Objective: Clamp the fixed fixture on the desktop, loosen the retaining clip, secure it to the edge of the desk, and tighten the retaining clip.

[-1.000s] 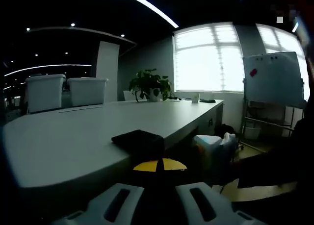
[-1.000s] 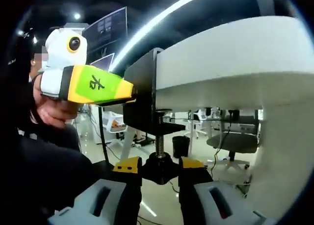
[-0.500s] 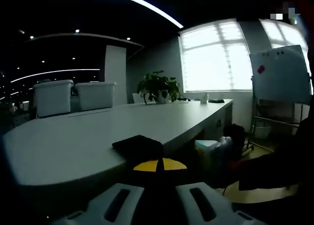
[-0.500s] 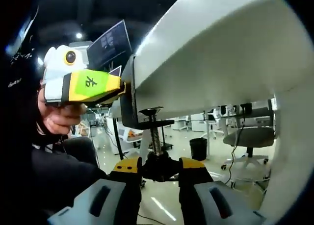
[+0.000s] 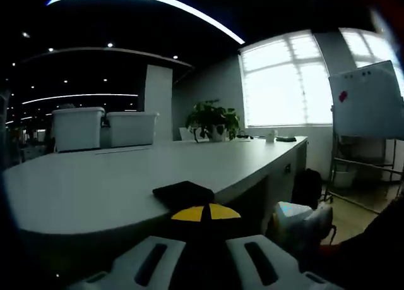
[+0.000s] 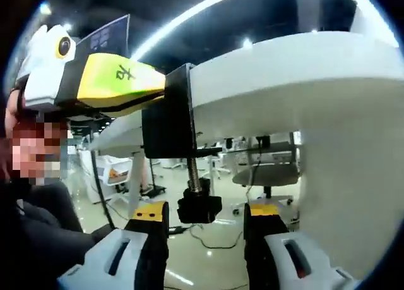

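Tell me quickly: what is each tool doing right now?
Left tool: shut on the black clamp at the desk edge.
Right tool: open, jaws apart beside the clamp's knob.

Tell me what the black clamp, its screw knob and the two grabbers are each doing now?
black clamp: hooked over the desk edge, upright.
screw knob: hanging below the desk, nothing touching it.
left gripper: shut on the black clamp.
right gripper: open, fingers either side of the screw knob.
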Tool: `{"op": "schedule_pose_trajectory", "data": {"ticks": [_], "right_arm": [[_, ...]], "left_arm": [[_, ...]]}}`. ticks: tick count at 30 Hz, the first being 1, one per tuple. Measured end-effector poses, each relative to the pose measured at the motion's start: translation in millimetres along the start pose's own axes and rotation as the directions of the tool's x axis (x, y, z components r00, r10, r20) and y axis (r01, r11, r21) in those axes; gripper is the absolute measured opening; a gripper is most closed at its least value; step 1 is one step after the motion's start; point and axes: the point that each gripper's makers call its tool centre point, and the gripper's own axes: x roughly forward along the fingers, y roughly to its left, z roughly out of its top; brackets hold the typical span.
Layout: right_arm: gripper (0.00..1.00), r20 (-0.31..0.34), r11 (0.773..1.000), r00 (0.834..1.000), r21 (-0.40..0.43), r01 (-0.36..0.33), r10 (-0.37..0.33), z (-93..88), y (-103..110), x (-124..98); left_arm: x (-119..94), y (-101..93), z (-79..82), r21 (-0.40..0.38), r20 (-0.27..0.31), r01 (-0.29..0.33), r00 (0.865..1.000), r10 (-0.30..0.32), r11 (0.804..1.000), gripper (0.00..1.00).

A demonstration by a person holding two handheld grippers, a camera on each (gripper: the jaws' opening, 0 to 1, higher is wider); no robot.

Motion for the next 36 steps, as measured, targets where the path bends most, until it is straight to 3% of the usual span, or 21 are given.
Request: {"op": "schedule_pose_trajectory", "data": {"ticks": [2,6,10,16,21,25,29,32,36], "right_arm": [[0.48,0.002,0.995,0.996,-0.049,0.085,-0.085,1.8,-0.9,-4.3],[0.47,0.002,0.979,0.983,-0.092,0.180,-0.181,3.2,-1.0,1.8],[0.46,0.018,0.970,0.977,-0.120,0.213,-0.213,7.2,5.8,11.8],[0.29,-0.015,0.949,0.963,-0.177,0.261,-0.268,1.7,-1.6,21.1],[0.27,-0.015,0.954,0.966,-0.159,0.253,-0.259,4.1,-1.5,11.5],[0.26,-0.027,0.974,0.986,-0.163,0.159,-0.165,4.0,3.7,10.6],[0.26,-0.028,0.991,0.999,-0.133,-0.029,0.025,2.0,10.7,15.8],[0.26,-0.039,0.972,0.983,-0.147,-0.183,0.179,3.3,15.2,15.4],[0.25,-0.041,0.944,0.953,-0.129,-0.304,0.302,3.4,21.8,14.4]], "left_arm": [[-1.4,-1.0,0.9,-0.002,0.006,0.022,1.000,-0.022,1.000,0.01],[-2.3,-2.9,1.2,0.004,0.016,0.033,0.999,-0.033,0.999,0.01],[-3.8,-4.2,0.8,0.008,0.030,0.029,0.999,-0.029,1.000,0.01],[-3.1,-1.7,-0.2,-0.001,0.042,0.020,0.999,-0.020,1.000,0.01],[-3.1,-1.6,-0.6,0.000,0.040,0.017,0.999,-0.017,1.000,0.01],[-3.0,-1.6,-0.2,-0.003,0.035,0.011,0.999,-0.010,1.000,0.01],[-3.3,-1.6,-0.1,-0.018,0.032,0.011,0.999,-0.010,1.000,0.01],[-3.5,-1.6,0.0,-0.018,0.030,0.013,0.999,-0.012,1.000,0.01],[-3.6,-1.9,0.1,-0.004,0.025,0.012,1.000,-0.011,1.000,0.01]]}}
